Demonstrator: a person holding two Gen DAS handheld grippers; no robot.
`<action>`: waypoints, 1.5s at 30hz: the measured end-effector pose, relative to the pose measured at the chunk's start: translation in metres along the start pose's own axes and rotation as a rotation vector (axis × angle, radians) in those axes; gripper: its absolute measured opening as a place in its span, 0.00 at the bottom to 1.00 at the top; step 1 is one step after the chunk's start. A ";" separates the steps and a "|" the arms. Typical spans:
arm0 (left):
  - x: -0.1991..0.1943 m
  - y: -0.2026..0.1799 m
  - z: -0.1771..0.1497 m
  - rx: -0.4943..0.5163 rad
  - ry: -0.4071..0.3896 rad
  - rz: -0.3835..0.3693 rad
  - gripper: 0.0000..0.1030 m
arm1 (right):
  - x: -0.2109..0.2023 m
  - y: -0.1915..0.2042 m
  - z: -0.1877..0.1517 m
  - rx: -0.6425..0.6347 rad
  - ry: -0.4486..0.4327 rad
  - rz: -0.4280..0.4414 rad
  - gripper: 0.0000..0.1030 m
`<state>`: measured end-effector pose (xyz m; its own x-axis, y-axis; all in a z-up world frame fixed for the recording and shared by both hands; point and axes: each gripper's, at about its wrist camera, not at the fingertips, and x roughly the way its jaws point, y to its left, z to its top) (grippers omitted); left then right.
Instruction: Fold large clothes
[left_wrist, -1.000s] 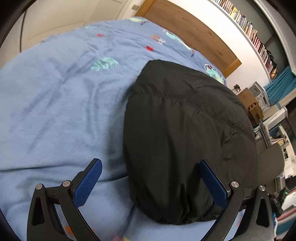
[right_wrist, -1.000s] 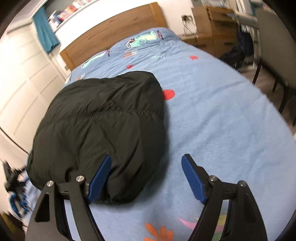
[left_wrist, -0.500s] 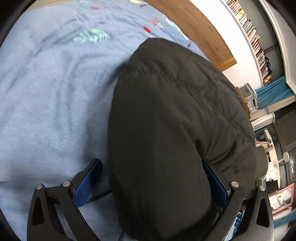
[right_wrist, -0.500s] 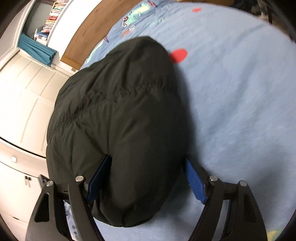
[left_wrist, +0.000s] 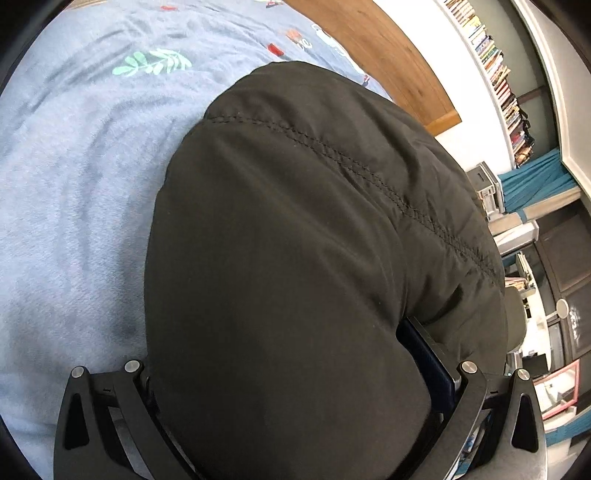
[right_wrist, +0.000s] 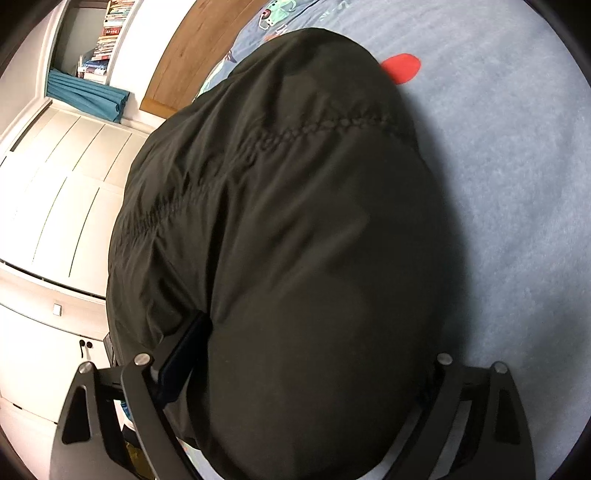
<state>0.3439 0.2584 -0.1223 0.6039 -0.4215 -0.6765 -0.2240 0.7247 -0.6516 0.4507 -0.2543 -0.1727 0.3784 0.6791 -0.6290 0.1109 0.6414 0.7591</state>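
A black padded jacket (left_wrist: 295, 258), folded into a rounded bundle with a stitched seam across its top, lies on a bed with a light blue printed cover (left_wrist: 74, 184); a wooden headboard (left_wrist: 376, 55) stands at the far end. The left gripper (left_wrist: 291, 384) is spread wide, its fingers (left_wrist: 428, 358) straddling the near end of the bundle, one pad buried in the fabric, the other hidden. The right gripper (right_wrist: 306, 365) has just been opening and likewise stands wide around the jacket's near end, its visible finger (right_wrist: 181, 362) touching the fabric. Neither gripper clamps the jacket. White cupboard doors (right_wrist: 55, 206) stand at left in the right wrist view.
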 end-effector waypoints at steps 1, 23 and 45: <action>-0.001 -0.001 -0.001 -0.001 -0.008 0.006 0.99 | -0.001 -0.001 0.000 0.001 -0.002 -0.001 0.90; -0.010 -0.058 0.010 0.074 -0.102 -0.038 0.18 | -0.007 0.065 -0.012 -0.188 -0.079 0.015 0.26; -0.086 -0.062 -0.074 0.192 -0.063 0.012 0.32 | -0.105 0.092 -0.110 -0.318 -0.097 -0.066 0.24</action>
<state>0.2492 0.2095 -0.0497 0.6497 -0.3817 -0.6574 -0.0850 0.8229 -0.5618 0.3201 -0.2269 -0.0554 0.4676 0.6048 -0.6446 -0.1485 0.7726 0.6172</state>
